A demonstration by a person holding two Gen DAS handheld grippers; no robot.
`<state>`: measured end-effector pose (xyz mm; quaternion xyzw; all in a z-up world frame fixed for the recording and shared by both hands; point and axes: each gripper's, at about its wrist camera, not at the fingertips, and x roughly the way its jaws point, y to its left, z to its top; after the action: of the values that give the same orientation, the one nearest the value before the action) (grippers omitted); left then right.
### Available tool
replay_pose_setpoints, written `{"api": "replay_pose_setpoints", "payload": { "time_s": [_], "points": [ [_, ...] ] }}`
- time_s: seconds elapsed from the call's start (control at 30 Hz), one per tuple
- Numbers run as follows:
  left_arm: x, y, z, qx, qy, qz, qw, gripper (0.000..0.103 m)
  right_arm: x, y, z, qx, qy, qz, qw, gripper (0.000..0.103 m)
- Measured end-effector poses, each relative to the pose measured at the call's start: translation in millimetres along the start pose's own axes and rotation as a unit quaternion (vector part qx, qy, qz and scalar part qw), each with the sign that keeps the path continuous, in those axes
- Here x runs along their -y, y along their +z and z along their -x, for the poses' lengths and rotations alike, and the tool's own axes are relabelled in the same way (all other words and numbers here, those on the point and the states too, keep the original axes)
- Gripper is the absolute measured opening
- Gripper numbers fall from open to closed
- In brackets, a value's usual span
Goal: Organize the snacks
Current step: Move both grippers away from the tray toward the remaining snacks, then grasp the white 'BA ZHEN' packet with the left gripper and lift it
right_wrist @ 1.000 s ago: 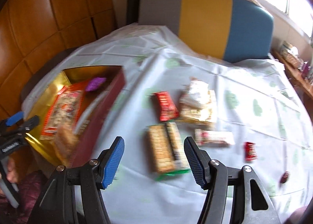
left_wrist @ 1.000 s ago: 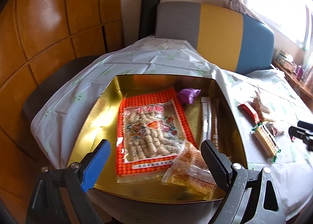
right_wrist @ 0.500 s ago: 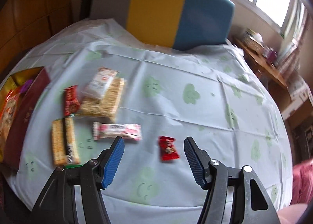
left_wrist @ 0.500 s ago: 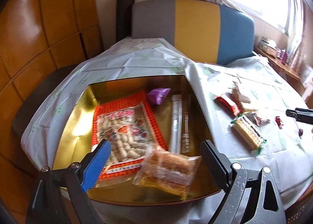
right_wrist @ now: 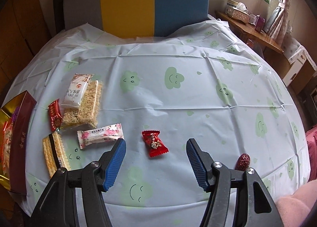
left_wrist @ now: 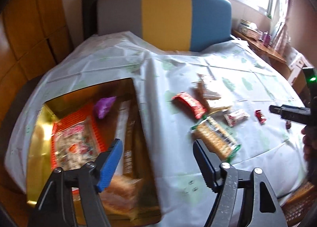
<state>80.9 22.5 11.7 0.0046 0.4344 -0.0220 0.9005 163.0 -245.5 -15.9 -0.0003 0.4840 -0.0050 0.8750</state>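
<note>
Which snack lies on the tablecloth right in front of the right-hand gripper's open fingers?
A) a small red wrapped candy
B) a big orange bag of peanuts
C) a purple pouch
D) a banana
A: the small red wrapped candy lies on the tablecloth just ahead of the right gripper, untouched between its open fingertips.

A round table under a pale blue plastic cloth printed with green smiling clouds (right_wrist: 174, 96) carries the snacks. At its left edge sits an open gold-lined box with dark red sides (right_wrist: 19, 127). Near the box lie a green-edged pack of crackers (right_wrist: 54, 152), a red wrapped bar (right_wrist: 54, 115), and a clear pack of puffed-grain cake (right_wrist: 87, 108) with a white sachet (right_wrist: 77, 91) resting on top of it. A pink-and-white wrapped bar (right_wrist: 100, 137) lies just beside the crackers, a small red wrapped candy (right_wrist: 155, 143) sits apart, and a dried red date (right_wrist: 243, 161) lies further right.
</note>
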Motion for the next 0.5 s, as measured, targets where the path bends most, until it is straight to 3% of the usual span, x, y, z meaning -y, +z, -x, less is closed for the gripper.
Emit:
{"api": "replay_pose_setpoints", "payload": {
  "time_s": [0.5],
  "points": [
    [71.1, 67.2, -74.4, -0.04, -0.015, -0.041, 0.9982, 0.07, 8.2, 3.1, -0.3, -0.002, -0.008, -0.013, 1.0, 0.065]
  ]
}}
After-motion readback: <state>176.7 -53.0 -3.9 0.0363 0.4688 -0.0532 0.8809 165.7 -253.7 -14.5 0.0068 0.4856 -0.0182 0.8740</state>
